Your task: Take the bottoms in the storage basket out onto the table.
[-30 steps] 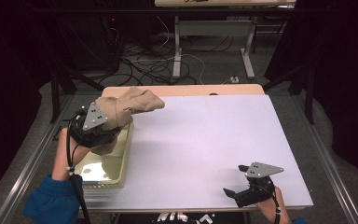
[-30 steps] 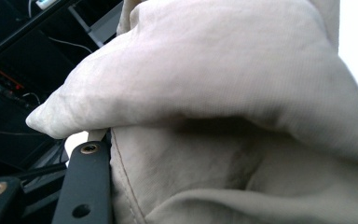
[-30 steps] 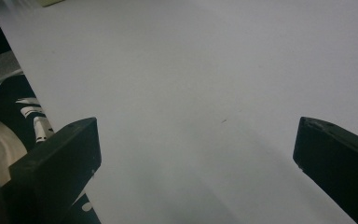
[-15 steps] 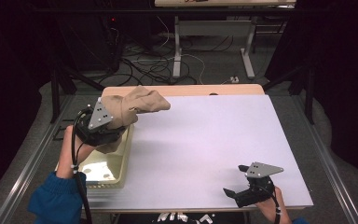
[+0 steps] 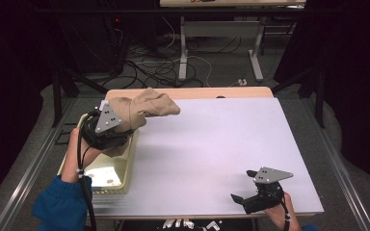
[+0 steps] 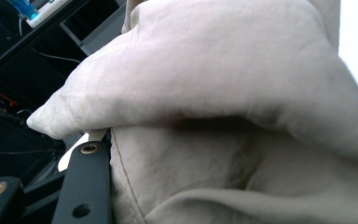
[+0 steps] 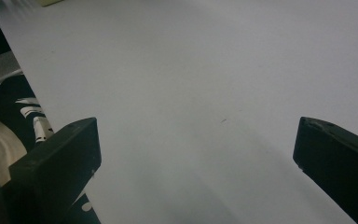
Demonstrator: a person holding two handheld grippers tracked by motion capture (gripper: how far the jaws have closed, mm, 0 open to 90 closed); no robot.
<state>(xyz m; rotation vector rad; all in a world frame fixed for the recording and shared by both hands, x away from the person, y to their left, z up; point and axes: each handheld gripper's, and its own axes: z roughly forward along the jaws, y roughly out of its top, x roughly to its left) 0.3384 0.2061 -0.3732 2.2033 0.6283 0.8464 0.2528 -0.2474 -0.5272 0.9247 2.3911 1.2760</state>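
High view: we find the left gripper [image 5: 118, 126] clamped on a crumpled beige cloth garment [image 5: 144, 109], held above the pale yellow plastic tub [image 5: 125, 166] at the white table's [image 5: 221, 144] left edge. Its folds bulge in thick rolls over one black jaw in the left gripper view. We note the right gripper [image 5: 244, 190], jaws wide apart, holding nothing, near the front edge, with bare tabletop between.
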